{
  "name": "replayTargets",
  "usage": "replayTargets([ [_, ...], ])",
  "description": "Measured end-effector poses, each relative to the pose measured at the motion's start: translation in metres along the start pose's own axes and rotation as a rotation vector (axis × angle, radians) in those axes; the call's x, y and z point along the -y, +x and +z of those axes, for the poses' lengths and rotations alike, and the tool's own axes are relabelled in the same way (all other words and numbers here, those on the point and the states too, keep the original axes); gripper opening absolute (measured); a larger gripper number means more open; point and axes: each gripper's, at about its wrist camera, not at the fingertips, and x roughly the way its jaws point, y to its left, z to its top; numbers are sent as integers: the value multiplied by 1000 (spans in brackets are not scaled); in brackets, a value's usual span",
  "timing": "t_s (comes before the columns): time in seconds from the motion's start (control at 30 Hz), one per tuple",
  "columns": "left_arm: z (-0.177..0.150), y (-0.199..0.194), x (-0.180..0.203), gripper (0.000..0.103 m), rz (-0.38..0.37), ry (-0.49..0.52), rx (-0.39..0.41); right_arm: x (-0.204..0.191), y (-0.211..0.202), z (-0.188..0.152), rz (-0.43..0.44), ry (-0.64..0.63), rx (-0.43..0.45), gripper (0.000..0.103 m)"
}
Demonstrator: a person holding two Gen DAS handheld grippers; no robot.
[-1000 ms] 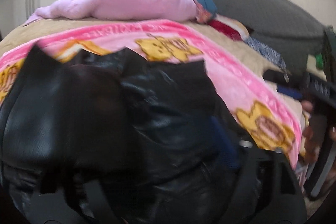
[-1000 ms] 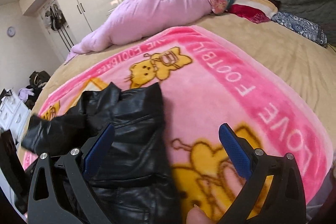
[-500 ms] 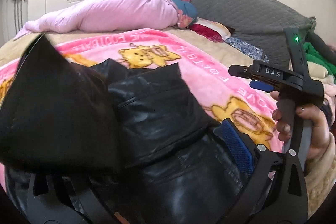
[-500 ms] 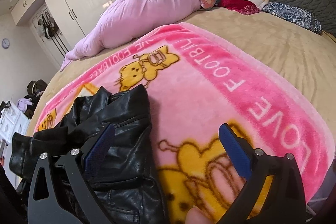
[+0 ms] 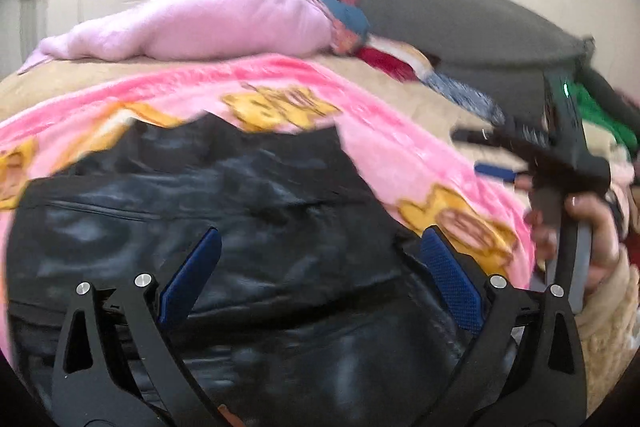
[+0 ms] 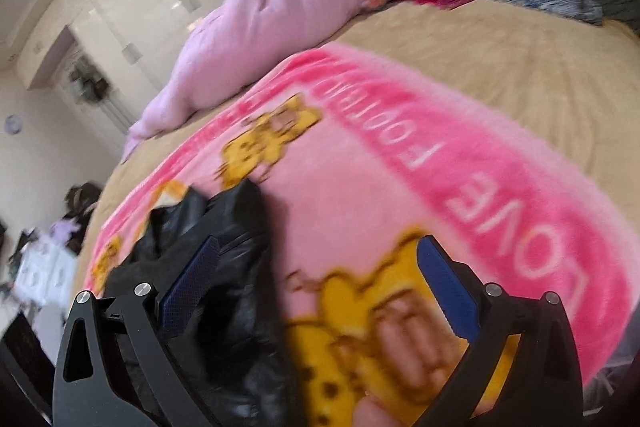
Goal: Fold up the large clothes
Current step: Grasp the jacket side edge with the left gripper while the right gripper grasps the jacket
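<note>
On pink blanket (image 5: 400, 151), black jacket (image 5: 248, 227) crosswise.

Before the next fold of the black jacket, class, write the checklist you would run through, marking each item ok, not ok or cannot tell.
1. Left tongs open, holding nothing: ok.
2. Right tongs open, holding nothing: ok.
3. Jacket lying on the pink blanket: ok.
4. Jacket flat, no bunching: not ok, its far end looks crumpled in the right view.
5. Right tongs over the jacket: not ok, mostly over blanket.
6. Sleeves tucked in: cannot tell, pictures blurred.
</note>
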Motion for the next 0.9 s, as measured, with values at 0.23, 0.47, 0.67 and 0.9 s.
replayTargets([
  [0.23, 16, -30, -96, 94, 281, -146, 35, -69, 38, -22, 213, -91, -148, 78],
  [0.47, 19, -39, -190, 83, 312, -407, 42, -81, 94, -41, 236, -37, -291, 35],
  [0.67, 24, -6, -210, 12, 247, -496, -4, -104, 84, -34, 340, -115, -189, 11],
  [0.9, 0, 46, -206, 15, 360, -467, -140, -129, 46, -25, 232, -407, -18, 11],
])
